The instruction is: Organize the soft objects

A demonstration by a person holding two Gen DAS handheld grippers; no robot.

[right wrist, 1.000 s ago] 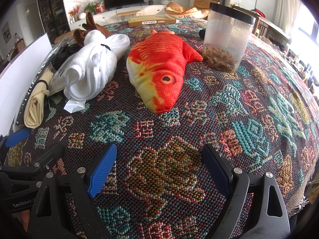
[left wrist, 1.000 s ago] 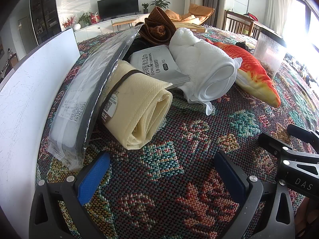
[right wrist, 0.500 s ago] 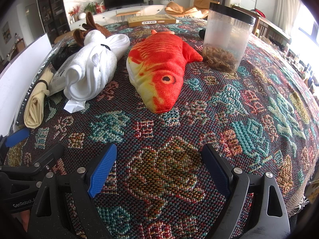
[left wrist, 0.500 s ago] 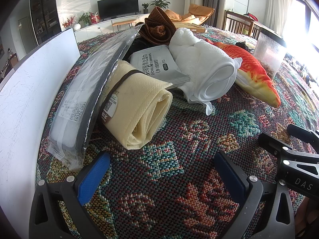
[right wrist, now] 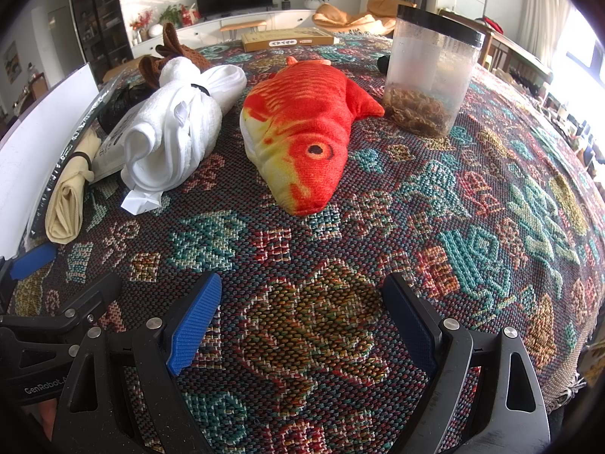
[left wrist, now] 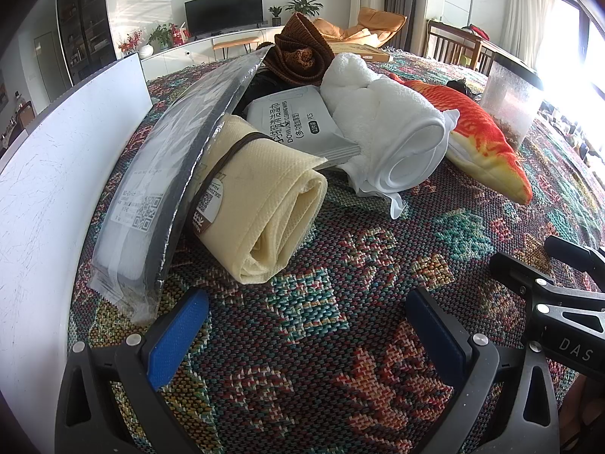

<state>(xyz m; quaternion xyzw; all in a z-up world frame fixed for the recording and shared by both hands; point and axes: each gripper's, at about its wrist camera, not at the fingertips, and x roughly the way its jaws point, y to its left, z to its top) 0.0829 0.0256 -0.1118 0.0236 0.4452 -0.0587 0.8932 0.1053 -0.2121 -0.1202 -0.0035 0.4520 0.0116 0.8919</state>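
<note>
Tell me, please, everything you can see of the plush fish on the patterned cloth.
The plush fish is a soft stuffed toy, orange-red on top fading to yellow at the belly, with a black eye ringed in orange, stitched scale lines and a small back fin. It lies flat on the woven tablecloth, head toward the camera, tail fin reaching the clear jar. The white rolled towel lies beside it. Neither gripper touches it.

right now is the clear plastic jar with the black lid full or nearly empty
Mostly empty. The clear plastic jar with the black lid stands upright, with brown dried stuff only in a low layer at its bottom; the walls above look bare.
</note>
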